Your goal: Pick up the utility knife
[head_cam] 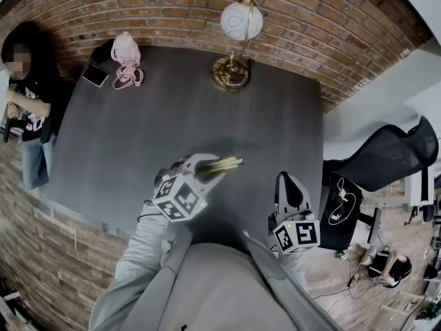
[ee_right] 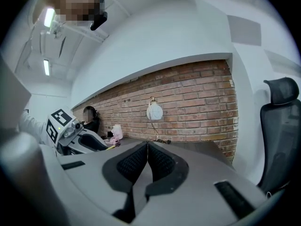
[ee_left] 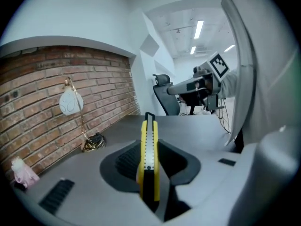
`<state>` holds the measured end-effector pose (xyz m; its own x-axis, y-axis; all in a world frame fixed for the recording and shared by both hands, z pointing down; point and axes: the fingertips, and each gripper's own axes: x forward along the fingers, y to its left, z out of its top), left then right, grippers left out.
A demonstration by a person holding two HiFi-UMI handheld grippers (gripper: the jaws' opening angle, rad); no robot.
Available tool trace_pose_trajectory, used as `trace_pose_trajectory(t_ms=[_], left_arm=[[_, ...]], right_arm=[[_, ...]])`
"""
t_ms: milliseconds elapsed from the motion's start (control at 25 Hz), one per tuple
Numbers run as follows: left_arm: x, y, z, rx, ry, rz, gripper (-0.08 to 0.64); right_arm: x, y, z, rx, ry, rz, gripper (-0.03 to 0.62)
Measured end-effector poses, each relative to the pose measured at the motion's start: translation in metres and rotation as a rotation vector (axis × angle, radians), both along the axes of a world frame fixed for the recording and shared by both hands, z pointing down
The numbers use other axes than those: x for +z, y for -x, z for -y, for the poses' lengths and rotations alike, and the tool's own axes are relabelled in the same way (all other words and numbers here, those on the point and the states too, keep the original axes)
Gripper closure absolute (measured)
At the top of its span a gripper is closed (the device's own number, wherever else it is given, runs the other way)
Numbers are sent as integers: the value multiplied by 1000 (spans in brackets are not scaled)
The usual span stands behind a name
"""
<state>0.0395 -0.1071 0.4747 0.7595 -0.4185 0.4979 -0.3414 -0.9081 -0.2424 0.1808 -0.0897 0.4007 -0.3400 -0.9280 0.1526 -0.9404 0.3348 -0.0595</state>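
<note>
The utility knife (head_cam: 224,163) is yellow and black, and it hangs above the dark grey table (head_cam: 138,143) near its front edge. My left gripper (head_cam: 210,167) is shut on it, and the knife's tip juts out to the right past the jaws. In the left gripper view the knife (ee_left: 149,154) stands on edge between the two pads (ee_left: 124,164), its black tip pointing away from the camera. My right gripper (head_cam: 290,187) hovers to the right of the knife, apart from it. Its pads (ee_right: 134,161) meet with nothing between them.
A brass lamp with a white globe (head_cam: 240,23) stands at the table's far edge against the brick wall. A pink object (head_cam: 127,58) and a phone (head_cam: 96,75) lie at the far left corner. A person (head_cam: 27,88) stands left of the table. A black office chair (head_cam: 389,158) is at the right.
</note>
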Motion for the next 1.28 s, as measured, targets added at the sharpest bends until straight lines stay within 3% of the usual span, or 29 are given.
trace_pose_trajectory(t_ms=[680, 880, 1280], left_arm=[[-98, 43, 21, -348, -114, -352, 437], [-109, 59, 22, -481, -87, -446, 437], [-109, 76, 16, -617, -94, -532, 437]], right_arm=[[-11, 8, 27, -45, -33, -3, 574], [-12, 10, 29, -50, -36, 0, 575], [-15, 13, 27, -67, -35, -13, 574]])
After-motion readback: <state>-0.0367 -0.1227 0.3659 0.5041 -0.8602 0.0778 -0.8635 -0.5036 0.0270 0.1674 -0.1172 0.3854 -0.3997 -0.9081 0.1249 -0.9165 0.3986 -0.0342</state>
